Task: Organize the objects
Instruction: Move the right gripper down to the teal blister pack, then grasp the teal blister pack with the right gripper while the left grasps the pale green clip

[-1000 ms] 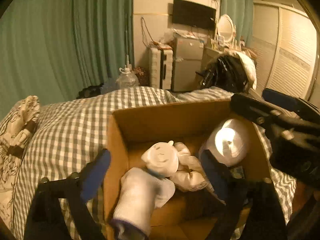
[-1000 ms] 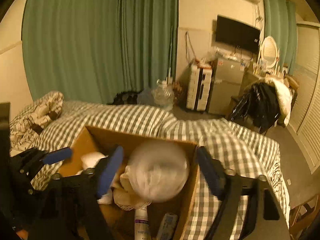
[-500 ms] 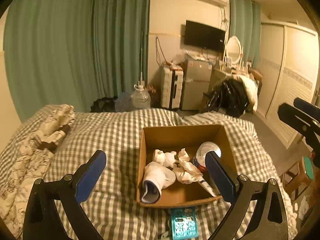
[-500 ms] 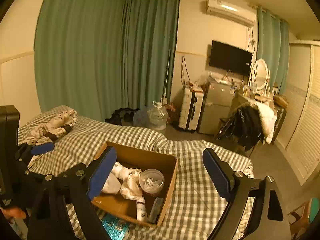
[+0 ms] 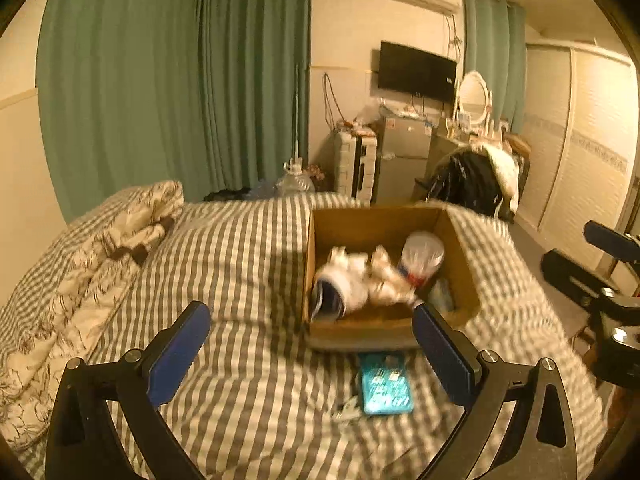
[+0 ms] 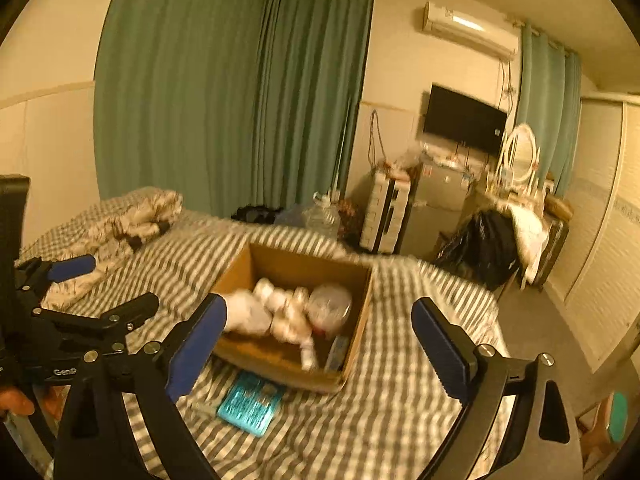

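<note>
The left tool (image 5: 312, 354) hangs over the bed (image 5: 248, 280) with its blue pads (image 5: 178, 352) spread wide apart and nothing between them; the right tool (image 6: 318, 346) is likewise spread wide and empty above the same checked cover. In the right wrist view the left tool shows at 9 o'clock, and in the left wrist view part of the right tool (image 5: 600, 276) shows at 3 o'clock. Nearest to both, a teal packet (image 5: 385, 386) lies flat on the checked cover at about 6 o'clock of the cardboard box (image 5: 372, 222), just beside its near wall; whether they touch cannot be told through the blur. The box sits open on the bed, at about 1 o'clock in the left wrist view. Inside it a white sock with a dark cuff (image 5: 340, 288) lies toward the near 9 o'clock side, crumpled pale items (image 5: 384, 276) fill the middle, and a clear round container (image 5: 422, 250) stands toward the 3 o'clock wall. A small tube (image 6: 309, 354) and a flat bluish item (image 6: 338, 350) lie near the box's 5 o'clock corner in the right wrist view. Farther off, at 9 o'clock, a patterned quilt (image 5: 92, 264) is bunched along the bed's edge. Beyond the bed stand a water jug (image 5: 295, 184), a small fridge (image 5: 402, 158), a chair draped with dark clothes (image 5: 472, 184), green curtains (image 5: 180, 80) and a wall television (image 5: 418, 70).
</note>
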Tool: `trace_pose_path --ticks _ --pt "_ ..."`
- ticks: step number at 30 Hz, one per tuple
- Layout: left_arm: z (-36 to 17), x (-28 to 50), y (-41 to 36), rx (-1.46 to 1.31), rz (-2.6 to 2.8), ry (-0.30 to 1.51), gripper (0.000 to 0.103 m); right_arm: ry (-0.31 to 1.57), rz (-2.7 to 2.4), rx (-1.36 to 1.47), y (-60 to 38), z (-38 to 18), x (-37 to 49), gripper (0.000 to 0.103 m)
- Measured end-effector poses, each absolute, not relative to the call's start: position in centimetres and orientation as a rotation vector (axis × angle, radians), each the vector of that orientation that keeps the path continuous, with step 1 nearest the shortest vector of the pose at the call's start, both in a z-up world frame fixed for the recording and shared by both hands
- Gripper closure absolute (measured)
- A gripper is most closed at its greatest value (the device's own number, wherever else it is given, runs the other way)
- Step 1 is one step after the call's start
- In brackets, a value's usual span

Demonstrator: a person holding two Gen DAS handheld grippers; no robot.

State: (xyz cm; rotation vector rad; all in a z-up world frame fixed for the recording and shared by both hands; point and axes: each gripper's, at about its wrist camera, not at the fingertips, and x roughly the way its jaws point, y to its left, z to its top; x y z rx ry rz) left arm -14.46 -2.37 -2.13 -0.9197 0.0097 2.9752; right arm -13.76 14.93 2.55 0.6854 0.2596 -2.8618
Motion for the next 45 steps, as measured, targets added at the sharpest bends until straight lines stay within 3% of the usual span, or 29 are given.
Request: trace_pose_path --ticks 9,28,32,34,36,43,45 --pt "-10.7 -15.9 -4.2 -1.222 2.938 -0.043 0.0 0.22 -2.762 0.989 14.3 -8.0 -17.0 0.009" --pt "-11.8 -16.0 -7.6 -1.361 2.987 -0.13 0.0 0.39 -2.508 1.388 7.3 -17.9 -20.7 0.01" --pt "-12.3 -16.2 -7.7 -1.389 2.967 -0.147 0.0 0.476 -2.47 1.442 5.9 -19.7 -21.1 0.016" --pt "-12.4 -16.2 -7.8 -1.395 2.963 -0.154 0.0 0.477 -2.488 1.436 6.1 -19.4 -21.0 0.029" --pt "-12.4 -16.2 -7.7 -1.396 2.958 -0.156 0.0 0.46 -2.529 1.431 6.9 -18.9 -20.8 0.05" --pt "-12.8 -16.4 -7.2 -1.415 2.942 -0.116 0.0 0.41 -2.642 1.38 8.8 -17.2 -20.3 0.064" --pt "-12.8 -16.5 -7.0 -1.415 2.937 -0.101 0.0 0.44 -2.609 1.417 8.5 -18.1 -20.7 0.077"
